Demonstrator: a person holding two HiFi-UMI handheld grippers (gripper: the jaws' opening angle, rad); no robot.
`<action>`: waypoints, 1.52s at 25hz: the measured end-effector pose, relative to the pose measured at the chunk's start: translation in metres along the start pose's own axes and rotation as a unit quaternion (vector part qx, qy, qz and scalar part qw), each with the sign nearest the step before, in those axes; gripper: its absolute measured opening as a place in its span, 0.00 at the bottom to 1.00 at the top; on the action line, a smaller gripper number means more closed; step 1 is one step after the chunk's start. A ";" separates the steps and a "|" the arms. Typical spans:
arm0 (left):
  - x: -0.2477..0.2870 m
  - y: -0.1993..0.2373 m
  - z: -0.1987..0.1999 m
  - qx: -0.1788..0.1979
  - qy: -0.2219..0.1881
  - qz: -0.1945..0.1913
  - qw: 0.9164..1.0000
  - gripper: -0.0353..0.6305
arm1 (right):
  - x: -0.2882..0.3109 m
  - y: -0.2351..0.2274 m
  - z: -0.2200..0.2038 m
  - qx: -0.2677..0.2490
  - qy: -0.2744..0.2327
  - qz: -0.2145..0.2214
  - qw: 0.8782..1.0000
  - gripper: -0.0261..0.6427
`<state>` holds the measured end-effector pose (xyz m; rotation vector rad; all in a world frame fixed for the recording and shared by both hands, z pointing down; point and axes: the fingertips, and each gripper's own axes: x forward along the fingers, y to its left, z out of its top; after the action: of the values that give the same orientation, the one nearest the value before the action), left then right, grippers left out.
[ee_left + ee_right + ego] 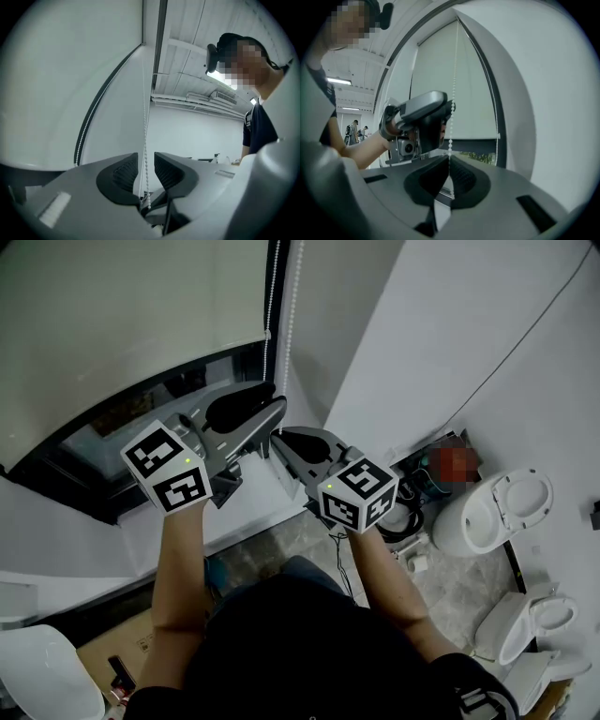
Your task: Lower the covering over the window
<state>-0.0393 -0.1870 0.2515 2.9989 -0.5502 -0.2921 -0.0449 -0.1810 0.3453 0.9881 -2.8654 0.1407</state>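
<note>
bead chain (453, 70) hangs down the right edge of the window (112, 418) and passes through both tongs. left tongs (146, 161) stand open, with the chain running loose in the gap between their ribbed pads. right tongs (449, 165) sit just below and beside the left ones, closed on the same chain and pinching it. roller blind (131, 315) covers most of the window ahead of the tongs; a strip of dark glass shows under its lower edge. white toilet (492, 512) stands on the floor (459, 587), below and to the right of the right tongs.
</note>
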 end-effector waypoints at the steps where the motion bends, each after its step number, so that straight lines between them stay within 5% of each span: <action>1: 0.004 -0.001 0.004 0.003 0.000 -0.002 1.000 0.19 | 0.001 0.000 0.000 0.000 0.000 0.001 1.000 0.06; 11: 0.011 0.004 0.009 0.010 0.019 0.012 1.000 0.08 | 0.010 0.006 -0.006 -0.006 0.009 0.001 1.000 0.06; 14: 0.011 0.009 -0.012 0.038 0.058 0.022 0.997 0.08 | 0.014 0.005 -0.027 -0.009 0.043 -0.001 0.999 0.06; 24: -0.002 0.019 -0.087 -0.034 0.105 0.028 0.994 0.08 | 0.023 -0.005 -0.100 0.033 0.108 -0.001 0.994 0.06; 38: -0.008 0.026 -0.146 -0.084 0.150 0.048 0.984 0.08 | 0.023 -0.010 -0.157 0.040 0.177 0.000 0.983 0.06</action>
<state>-0.0268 -0.2023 0.3991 2.7677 -0.6024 0.1145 -0.0462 -0.1836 0.5040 0.8732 -2.5522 0.3911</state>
